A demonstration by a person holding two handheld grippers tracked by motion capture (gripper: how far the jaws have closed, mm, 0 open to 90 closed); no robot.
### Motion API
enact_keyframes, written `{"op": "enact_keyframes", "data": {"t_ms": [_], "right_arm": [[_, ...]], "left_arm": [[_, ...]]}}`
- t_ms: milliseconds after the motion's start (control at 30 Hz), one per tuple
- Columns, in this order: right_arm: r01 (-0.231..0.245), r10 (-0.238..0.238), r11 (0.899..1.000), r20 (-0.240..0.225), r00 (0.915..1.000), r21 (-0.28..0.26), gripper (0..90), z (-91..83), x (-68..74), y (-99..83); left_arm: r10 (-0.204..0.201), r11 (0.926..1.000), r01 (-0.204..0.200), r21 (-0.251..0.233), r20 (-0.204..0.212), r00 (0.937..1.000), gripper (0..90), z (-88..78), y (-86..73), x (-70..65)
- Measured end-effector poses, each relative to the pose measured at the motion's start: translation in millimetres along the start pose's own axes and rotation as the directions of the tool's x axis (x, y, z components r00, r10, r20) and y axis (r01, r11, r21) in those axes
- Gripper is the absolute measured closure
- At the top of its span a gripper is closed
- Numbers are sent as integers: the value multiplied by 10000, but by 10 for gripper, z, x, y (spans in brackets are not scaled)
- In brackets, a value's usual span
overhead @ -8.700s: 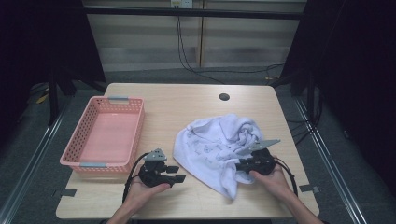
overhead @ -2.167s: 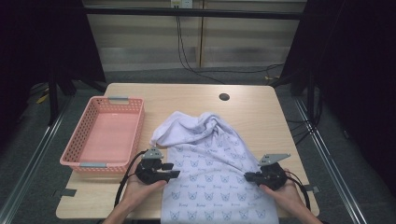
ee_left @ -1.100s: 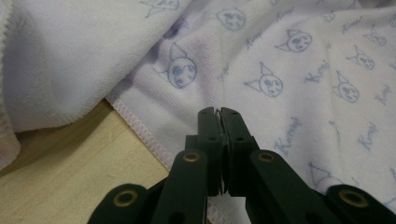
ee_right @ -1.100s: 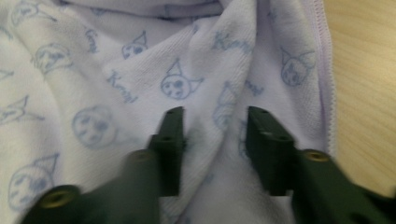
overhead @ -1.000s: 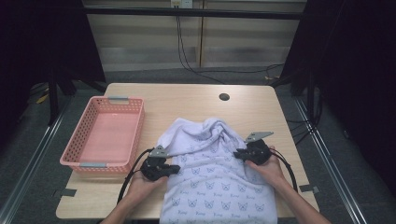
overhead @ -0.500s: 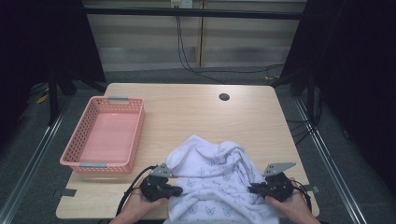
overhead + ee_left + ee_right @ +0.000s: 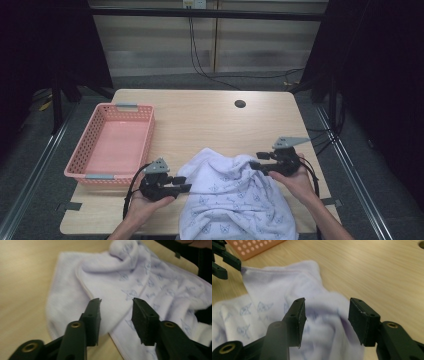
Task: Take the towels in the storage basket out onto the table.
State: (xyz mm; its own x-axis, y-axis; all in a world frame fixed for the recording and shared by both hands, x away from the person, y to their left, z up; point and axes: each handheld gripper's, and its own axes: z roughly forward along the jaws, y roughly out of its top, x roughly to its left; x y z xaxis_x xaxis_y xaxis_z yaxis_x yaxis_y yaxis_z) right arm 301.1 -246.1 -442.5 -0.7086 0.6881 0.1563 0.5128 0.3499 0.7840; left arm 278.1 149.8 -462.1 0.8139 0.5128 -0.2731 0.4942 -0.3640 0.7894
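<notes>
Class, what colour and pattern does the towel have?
White towel with small blue motifs; clearest in the left gripper view.

The near end of the white patterned towel (image 7: pixel 235 200) ran off the bottom edge of the high view, and both forearms were cut off there too. In the right gripper view, the cloth between the black jaws was smeared with blur, so its print could not be read. The pink basket (image 7: pixel 254 247) showed merely as a corner at that view's top edge.
</notes>
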Motion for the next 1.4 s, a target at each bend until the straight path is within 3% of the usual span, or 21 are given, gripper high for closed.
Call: {"op": "enact_keyframes", "data": {"t_ms": [100, 200, 233, 267, 300, 367, 433, 533, 600, 700, 800, 933, 1033, 1100, 1200, 1333, 1367, 1400], "right_arm": [[115, -115, 9996, -8, 9999, 264, 436, 226, 2, 121], [20, -34, 9920, 112, 9999, 1260, 428, 463, -15, 75], [-42, 30, 9897, 90, 10000, 1429, 460, 496, -26, 42], [-89, 53, 9870, 226, 9997, 1603, 609, 512, -24, -19], [61, -112, 9897, 348, 9993, 1432, 720, 478, -3, -65], [243, -286, 9939, 384, 9989, 1075, 792, 351, 52, -125], [520, -535, 9963, 201, 9984, 682, 806, 178, 143, -167], [704, -703, 9963, -35, 9975, 484, 808, -108, 304, -295], [708, -696, 9942, -178, 9974, 811, 809, -238, 388, -457], [459, -444, 9877, -139, 9989, 1498, 807, -306, 411, -697], [59, -18, 9884, -271, 9996, 1519, 767, -327, 353, -824], [60, -43, 9953, -185, 9998, 967, 558, -339, 333, -689], [72, -66, 9993, -170, 9998, 364, 521, -280, 301, -478], [-164, 164, 9999, -164, 9997, -23, 502, -186, 242, -343], [-333, 333, 9994, -45, 9994, 120, 483, -6, 154, -251], [-451, 453, 9956, 2, 9990, 820, 472, 281, 44, -257], [-538, 549, 9935, -81, 9985, 1002, 487, 337, 25, -270], [-472, 494, 9928, -172, 9986, 1102, 595, 380, 29, -287]], "left_arm": [[-311, 9995, 310, -29, -368, 9988, 512, 33, 33, 93], [-221, 9982, 251, 537, -554, 9982, 470, 157, 2, 155], [-228, 9962, 273, 826, -559, 9982, 472, 208, -27, 168], [-281, 9949, 324, 953, -456, 9986, 480, 234, -54, 165], [-156, 9935, 184, 1122, -257, 9995, 541, 240, -68, 163], [84, 9907, -43, 1361, -294, 9995, 722, 245, -93, 127], [34, 9909, -4, 1343, -223, 9997, 815, 225, -102, 113], [11, 9916, 7, 1293, -142, 9999, 834, 190, -108, 97], [39, 9909, -26, 1347, -91, 10000, 834, 168, -131, 81], [3, 9889, -10, 1488, 50, 10000, 828, 151, -180, 64], [-47, 9910, 14, 1335, 247, 9997, 805, 150, -174, 66], [29, 9905, -68, 1371, 285, 9996, 819, 166, -161, 65], [64, 9903, -99, 1387, 254, 9997, 820, 172, -157, 62], [101, 9904, -140, 1372, 289, 9995, 820, 174, -160, 62], [124, 9903, -170, 1379, 346, 9993, 820, 179, -161, 63], [118, 9914, -176, 1299, 450, 9989, 827, 177, -158, 72], [113, 9918, -171, 1269, 461, 9989, 830, 172, -153, 76], [134, 9919, -189, 1258, 441, 9989, 832, 165, -147, 79]]}}
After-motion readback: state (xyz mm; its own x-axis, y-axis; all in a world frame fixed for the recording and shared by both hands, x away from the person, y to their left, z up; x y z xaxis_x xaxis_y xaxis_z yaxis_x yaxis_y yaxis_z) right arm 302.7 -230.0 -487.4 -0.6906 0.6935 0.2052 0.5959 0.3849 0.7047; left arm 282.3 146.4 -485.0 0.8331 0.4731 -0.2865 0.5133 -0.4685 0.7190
